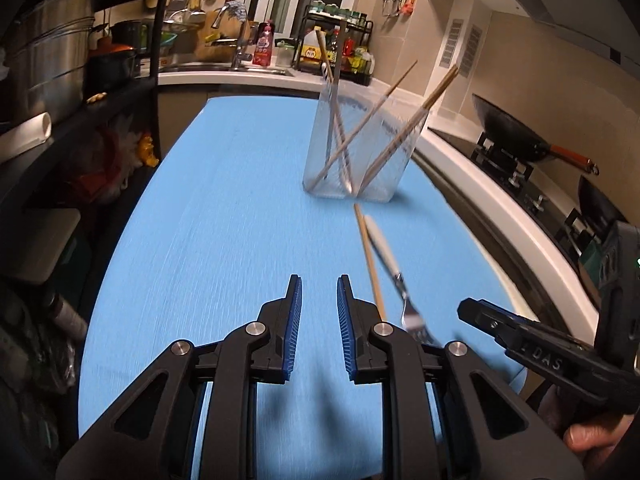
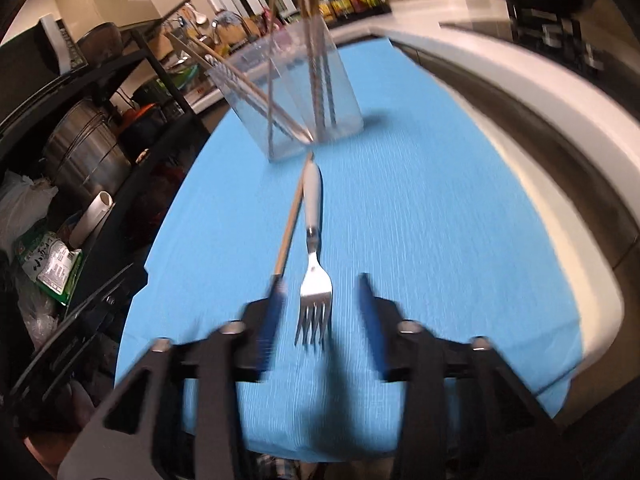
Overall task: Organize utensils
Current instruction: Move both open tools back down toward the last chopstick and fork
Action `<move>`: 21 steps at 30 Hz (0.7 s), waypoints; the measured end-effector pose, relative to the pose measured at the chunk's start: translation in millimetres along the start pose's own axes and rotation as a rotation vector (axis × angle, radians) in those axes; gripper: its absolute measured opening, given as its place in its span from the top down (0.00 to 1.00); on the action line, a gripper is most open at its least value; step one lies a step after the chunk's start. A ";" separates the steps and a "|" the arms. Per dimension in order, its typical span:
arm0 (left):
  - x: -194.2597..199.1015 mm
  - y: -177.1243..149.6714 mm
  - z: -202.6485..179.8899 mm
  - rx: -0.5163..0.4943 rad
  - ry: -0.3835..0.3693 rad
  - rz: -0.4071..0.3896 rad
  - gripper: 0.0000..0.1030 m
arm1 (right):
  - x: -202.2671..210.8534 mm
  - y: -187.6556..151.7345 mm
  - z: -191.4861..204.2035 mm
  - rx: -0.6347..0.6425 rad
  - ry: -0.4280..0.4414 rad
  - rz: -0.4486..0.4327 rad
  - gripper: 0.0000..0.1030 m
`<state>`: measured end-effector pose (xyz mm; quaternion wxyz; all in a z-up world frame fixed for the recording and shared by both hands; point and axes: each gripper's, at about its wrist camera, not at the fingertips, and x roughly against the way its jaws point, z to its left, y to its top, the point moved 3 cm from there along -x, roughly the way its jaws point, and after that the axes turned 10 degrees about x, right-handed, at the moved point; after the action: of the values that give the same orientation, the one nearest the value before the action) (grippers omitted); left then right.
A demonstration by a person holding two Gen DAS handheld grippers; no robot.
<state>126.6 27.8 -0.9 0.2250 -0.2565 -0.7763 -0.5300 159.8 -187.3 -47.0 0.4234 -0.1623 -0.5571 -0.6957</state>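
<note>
Fork (image 2: 315, 276) lying on blue bench (image 2: 440, 208), tines between the parted pads of right hand-held gripper (image 2: 322, 304), untouched, left hand-held gripper (image 1: 318, 300) narrowly apart, empty, lower centre of frame

Shiny metal fork (image 2: 314, 280) with glossy white handle, wooden chopstick (image 2: 289, 232), clear plastic holder (image 1: 360, 148).

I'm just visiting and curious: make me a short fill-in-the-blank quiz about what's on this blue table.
1. The utensil lying between the right gripper's open jaws is a ____.
2. Beside the white-handled utensil lies a single wooden ____.
3. The clear container already holds several ____.
4. The cloth covering the table is coloured ____.

Missing words: fork; chopstick; chopsticks; blue
</note>
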 end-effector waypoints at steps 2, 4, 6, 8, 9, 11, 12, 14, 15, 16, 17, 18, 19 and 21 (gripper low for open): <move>-0.2 -6.0 0.6 -0.008 -0.006 0.010 0.82 | -13.3 -6.6 -4.6 -0.052 0.040 0.057 0.47; -3.5 -7.2 -0.4 -0.020 -0.005 0.013 0.82 | -19.1 -10.1 -5.1 -0.079 0.064 0.073 0.51; -6.6 -6.4 0.4 -0.027 0.008 0.010 0.82 | -21.7 -10.9 -1.8 -0.052 0.043 0.071 0.56; -9.2 -5.7 3.1 -0.006 0.008 0.017 0.82 | -24.4 -12.8 3.3 -0.016 0.024 0.073 0.63; -9.9 -5.4 3.6 0.004 0.002 0.022 0.82 | -25.1 -14.2 7.9 0.015 0.003 0.070 0.65; -10.1 -5.5 1.3 0.015 -0.018 0.030 0.82 | -25.3 -14.1 12.4 0.063 -0.036 0.066 0.70; -10.7 -7.1 -1.2 0.013 -0.026 0.033 0.82 | -25.6 -14.3 13.6 0.073 -0.052 0.063 0.73; -12.8 -9.5 -7.4 -0.002 -0.037 0.037 0.82 | -26.7 -13.8 13.7 0.069 -0.045 0.067 0.81; -14.6 -10.9 -9.8 -0.010 -0.040 0.040 0.82 | -26.4 -12.6 12.6 0.063 -0.043 0.067 0.81; -16.3 -12.0 -10.8 -0.011 -0.042 0.044 0.82 | -25.5 -12.9 11.8 0.059 -0.046 0.064 0.82; -17.5 -14.0 -12.2 -0.008 -0.045 0.048 0.82 | -24.0 -12.9 10.3 0.056 -0.050 0.059 0.82; -18.8 -16.9 -13.8 -0.006 -0.051 0.054 0.82 | -22.5 -12.6 8.5 0.054 -0.052 0.056 0.82; -20.4 -19.5 -15.8 -0.008 -0.055 0.061 0.82 | -20.8 -12.2 6.7 0.053 -0.053 0.053 0.83; -25.9 -25.8 -21.5 -0.028 -0.062 0.081 0.82 | -15.7 -9.2 -0.2 0.046 -0.076 0.036 0.94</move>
<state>131.8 -4.4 -28.0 0.2185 -0.3074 -0.7643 -0.5231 162.0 -180.9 -63.9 0.4181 -0.1887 -0.5856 -0.6684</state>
